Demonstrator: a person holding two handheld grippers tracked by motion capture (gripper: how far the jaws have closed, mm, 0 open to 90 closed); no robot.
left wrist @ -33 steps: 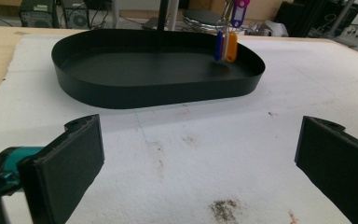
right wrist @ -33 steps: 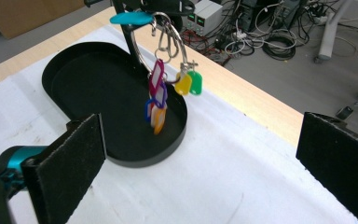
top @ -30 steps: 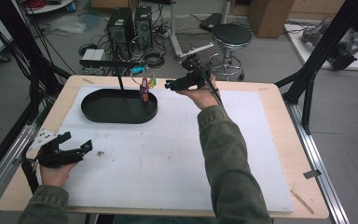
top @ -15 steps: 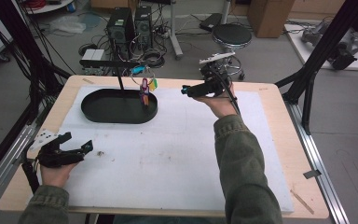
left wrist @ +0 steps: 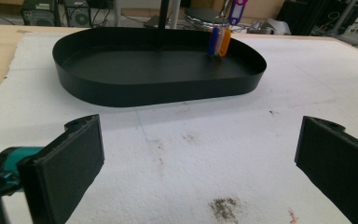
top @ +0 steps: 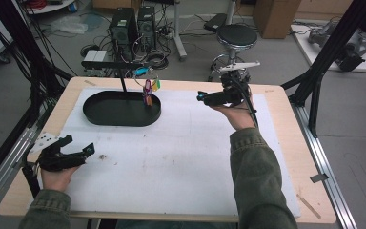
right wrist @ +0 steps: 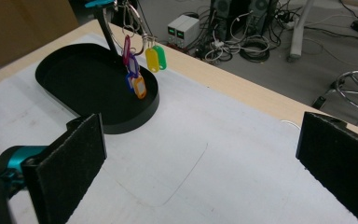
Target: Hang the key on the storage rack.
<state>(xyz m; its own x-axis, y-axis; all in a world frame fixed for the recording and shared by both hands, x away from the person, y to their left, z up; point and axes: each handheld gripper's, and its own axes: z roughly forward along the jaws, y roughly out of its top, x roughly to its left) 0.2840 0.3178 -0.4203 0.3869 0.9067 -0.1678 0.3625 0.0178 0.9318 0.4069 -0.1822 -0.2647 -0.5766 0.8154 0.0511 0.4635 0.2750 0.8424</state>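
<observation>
A black oval tray (top: 122,121) sits at the back left of the white mat. A post with a crossbar rises from it. Several coloured key tags (top: 147,89) hang from the bar's right end over the tray. My right gripper (top: 201,98) is held in the air to the right of the tags, pointing left at them, open and empty. In the right gripper view the tags (right wrist: 142,65) hang far ahead beyond the open right gripper (right wrist: 200,158). My left gripper (top: 80,144) rests low at the front left, open, facing the tray (left wrist: 158,91) and tags (left wrist: 218,42).
The white mat (top: 181,157) covers most of the wooden table (top: 286,95). A small dirt smudge (top: 102,156) lies near the left gripper. Behind the table stand a stool (top: 237,36) and computer towers (top: 133,24). Black frame posts flank both sides.
My right gripper has drawn back to the right, away from the hanging key tags. The left gripper has stayed where it was.
</observation>
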